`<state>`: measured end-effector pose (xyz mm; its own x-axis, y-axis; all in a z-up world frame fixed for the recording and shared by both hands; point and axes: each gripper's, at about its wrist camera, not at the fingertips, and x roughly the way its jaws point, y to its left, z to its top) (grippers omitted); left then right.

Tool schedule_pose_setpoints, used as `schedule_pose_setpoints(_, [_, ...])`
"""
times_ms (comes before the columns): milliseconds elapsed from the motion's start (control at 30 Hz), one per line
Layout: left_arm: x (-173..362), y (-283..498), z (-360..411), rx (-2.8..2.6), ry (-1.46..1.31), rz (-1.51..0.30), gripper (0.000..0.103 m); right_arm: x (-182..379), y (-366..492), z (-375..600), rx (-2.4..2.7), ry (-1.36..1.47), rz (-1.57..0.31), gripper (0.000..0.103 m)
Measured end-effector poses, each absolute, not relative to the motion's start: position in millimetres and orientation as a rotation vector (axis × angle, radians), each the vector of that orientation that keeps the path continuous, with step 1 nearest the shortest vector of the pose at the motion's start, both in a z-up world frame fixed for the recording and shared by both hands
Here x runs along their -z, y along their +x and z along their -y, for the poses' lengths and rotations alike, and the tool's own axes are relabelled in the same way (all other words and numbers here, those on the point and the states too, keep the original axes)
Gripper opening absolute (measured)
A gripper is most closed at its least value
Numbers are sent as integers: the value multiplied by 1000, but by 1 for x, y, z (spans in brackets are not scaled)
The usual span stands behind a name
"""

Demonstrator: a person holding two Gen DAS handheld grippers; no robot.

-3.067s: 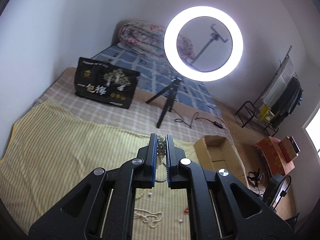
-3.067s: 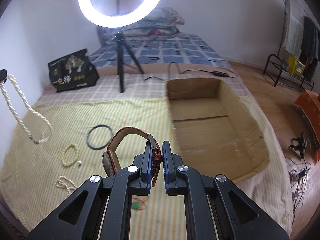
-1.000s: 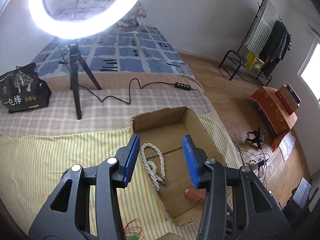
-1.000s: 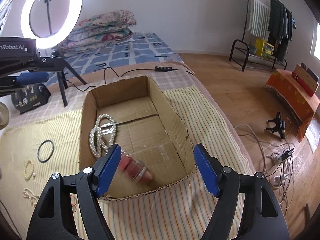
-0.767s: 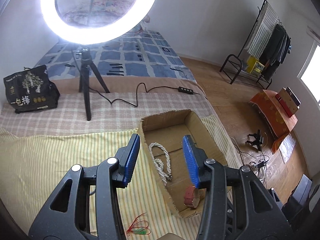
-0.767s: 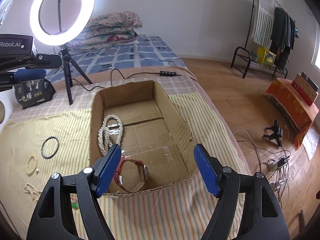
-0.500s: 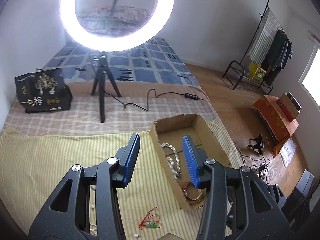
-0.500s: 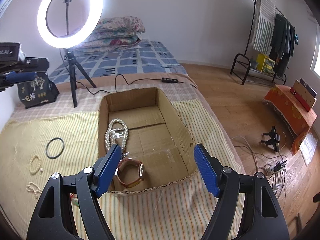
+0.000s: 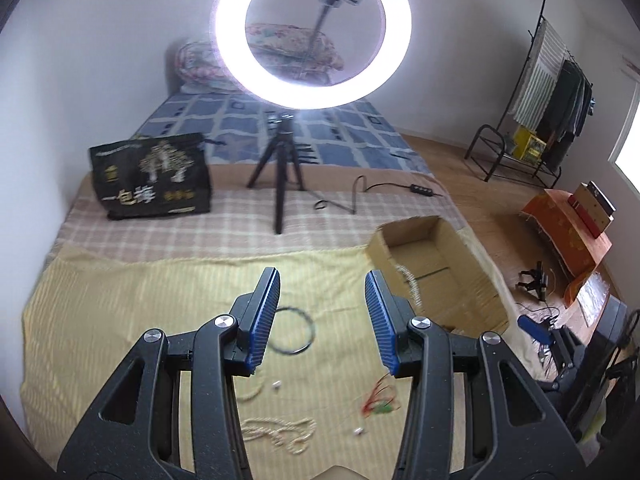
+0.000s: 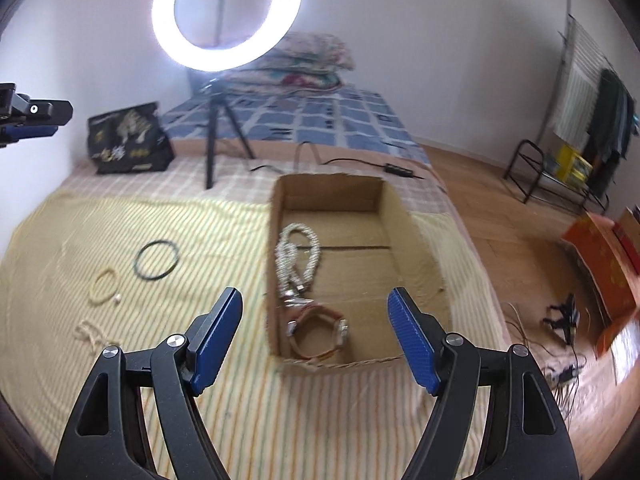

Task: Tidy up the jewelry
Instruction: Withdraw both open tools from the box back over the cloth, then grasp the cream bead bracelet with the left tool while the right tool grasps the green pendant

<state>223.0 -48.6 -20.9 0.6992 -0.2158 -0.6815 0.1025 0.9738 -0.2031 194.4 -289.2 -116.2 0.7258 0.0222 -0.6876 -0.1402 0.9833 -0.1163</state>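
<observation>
The left tongs [image 9: 322, 312] are open and hold nothing, above a black ring [image 9: 295, 330] on the striped bed cover [image 9: 120, 304]. The right tongs [image 10: 314, 334] are open too, before the cardboard box [image 10: 416, 240], where the pearl necklace [image 10: 298, 254] and the watch [image 10: 318, 330] lie.

A yellow striped sheet [image 10: 224, 236] carries a cardboard box [image 10: 416, 240], black ring [image 10: 156, 260] and loose beads [image 9: 280, 434].

The left gripper [image 9: 322, 280] hangs in the air with its blue-padded jaws spread and nothing between them, and the right gripper [image 10: 314, 300], apparently lower, gapes wider, likewise unladen.
</observation>
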Motion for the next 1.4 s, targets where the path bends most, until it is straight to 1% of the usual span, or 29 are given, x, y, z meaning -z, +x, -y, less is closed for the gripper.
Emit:
schedule_pose_setpoints(167, [41, 200, 16, 157, -180, -809, 45, 122, 186, 271, -155, -192, -776, 75])
schedule_pose_setpoints(267, [58, 190, -5, 137, -211, -834, 45, 130, 182, 262, -190, -192, -819, 75])
schedule_pose_setpoints(533, [109, 186, -39, 109, -281, -918, 45, 152, 167, 255, -253, -127, -894, 75])
schedule_pose_setpoints(667, [134, 192, -45, 107, -299, -961, 45, 172, 163, 251, -277, -105, -940, 75])
schedule_pose_setpoints(1033, [198, 221, -42, 148, -341, -1101, 45, 213, 166, 224, -330, -223, -990, 75])
schedule_pose_setpoints(1400, [216, 231, -42, 109, -339, -1106, 45, 234, 188, 220, -351, -147, -1055, 75])
